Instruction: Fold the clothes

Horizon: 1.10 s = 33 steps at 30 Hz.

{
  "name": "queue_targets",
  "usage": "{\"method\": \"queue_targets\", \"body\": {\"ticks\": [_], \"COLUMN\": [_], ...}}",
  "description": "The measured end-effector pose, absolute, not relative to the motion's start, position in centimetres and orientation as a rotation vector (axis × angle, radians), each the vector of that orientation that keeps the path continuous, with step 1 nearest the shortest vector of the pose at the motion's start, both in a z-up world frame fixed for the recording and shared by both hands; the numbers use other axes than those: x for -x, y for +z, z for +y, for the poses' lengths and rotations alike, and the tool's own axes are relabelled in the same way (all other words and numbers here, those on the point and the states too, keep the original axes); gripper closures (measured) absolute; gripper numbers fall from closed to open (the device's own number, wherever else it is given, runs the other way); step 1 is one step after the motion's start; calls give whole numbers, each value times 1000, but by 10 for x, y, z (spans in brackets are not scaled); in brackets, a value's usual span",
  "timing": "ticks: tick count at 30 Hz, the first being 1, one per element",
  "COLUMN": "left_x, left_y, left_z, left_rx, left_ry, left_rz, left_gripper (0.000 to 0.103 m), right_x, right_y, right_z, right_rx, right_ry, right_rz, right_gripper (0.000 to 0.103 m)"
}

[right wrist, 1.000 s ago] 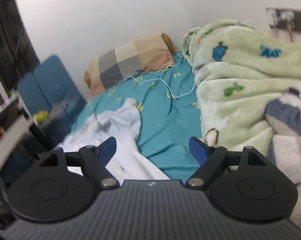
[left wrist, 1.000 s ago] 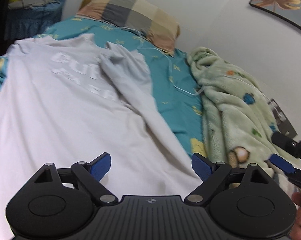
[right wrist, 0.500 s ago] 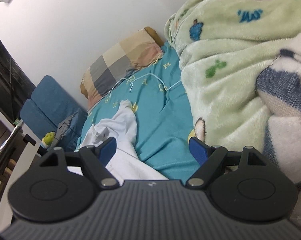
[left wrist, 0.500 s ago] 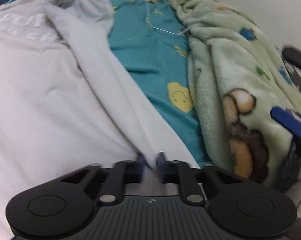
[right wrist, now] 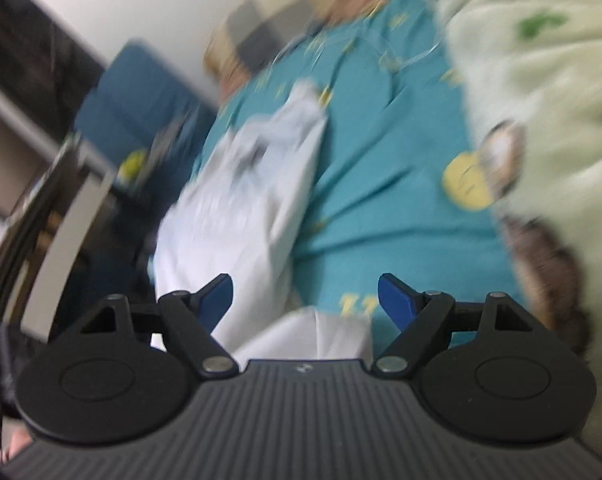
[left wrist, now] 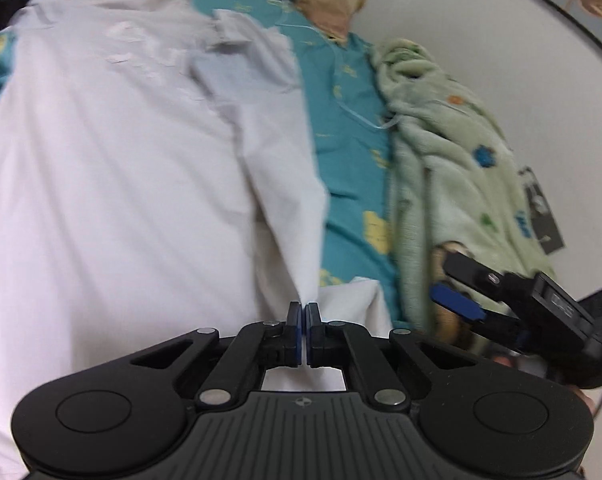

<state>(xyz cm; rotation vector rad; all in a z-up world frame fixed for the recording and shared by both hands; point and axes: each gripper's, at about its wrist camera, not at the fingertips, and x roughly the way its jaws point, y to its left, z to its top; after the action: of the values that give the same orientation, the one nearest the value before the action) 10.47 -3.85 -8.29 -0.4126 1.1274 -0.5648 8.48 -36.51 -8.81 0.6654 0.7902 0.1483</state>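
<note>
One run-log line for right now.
left gripper: shut on white shirt hem | right gripper: open, empty, above hem corner | shirt: spread on teal bed sheet

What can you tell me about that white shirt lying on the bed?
The white T-shirt looks like thin, soft cotton with faint pale lettering across the chest. It lies spread, slightly rumpled, on the teal bedsheet, one long side lifted into a ridge. The left gripper is shut on the fabric at its near hem; the right gripper, open, does not grip it.
</note>
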Motion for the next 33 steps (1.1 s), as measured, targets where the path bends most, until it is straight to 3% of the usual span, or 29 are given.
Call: {"method": "queue_targets", "body": {"ticks": [6, 8, 10, 13, 16, 23, 29, 30, 31, 32, 33], "left_x": [-122, -122, -118, -105, -95, -86, -110, -113, -114, -113, -110], "left_y": [-121, -121, -108, -83, -60, -64, -102, -107, -110, -109, -108], "left_z": [-14, -14, -15, -20, -42, -139, -181, -185, -187, -186, -184], "left_rx": [493, 489, 450, 382, 268, -70, -217, -232, -244, -251, -259], "left_ry": [-507, -508, -519, -560, -632, -850, -990, -1011, -1032, -1051, -1071], "left_rz": [1192, 1189, 1137, 1028, 918, 857, 944, 960, 970, 973, 967], "left_gripper": [99, 87, 64, 46, 34, 29, 32, 45, 78, 97, 100], "right_x": [-90, -89, -88, -85, -83, -83, -85, -87, -90, -91, -93], "right_y": [-94, -95, -95, -95, -94, -100, -107, -109, -111, -112, -113], "right_z": [-357, -357, -356, -357, -361, -376, -387, -388, -389, -390, -390], "right_rx": [-675, -681, -677, -671, -678, -766, -847, -855, -861, -867, -875], "right_ry": [86, 48, 15, -11, -23, -17, 30, 32, 32, 35, 39], "right_rz": [839, 841, 838, 826, 807, 796, 793, 800, 809, 813, 815], "right_gripper": [22, 22, 22, 22, 22, 22, 22, 22, 22, 22, 22]}}
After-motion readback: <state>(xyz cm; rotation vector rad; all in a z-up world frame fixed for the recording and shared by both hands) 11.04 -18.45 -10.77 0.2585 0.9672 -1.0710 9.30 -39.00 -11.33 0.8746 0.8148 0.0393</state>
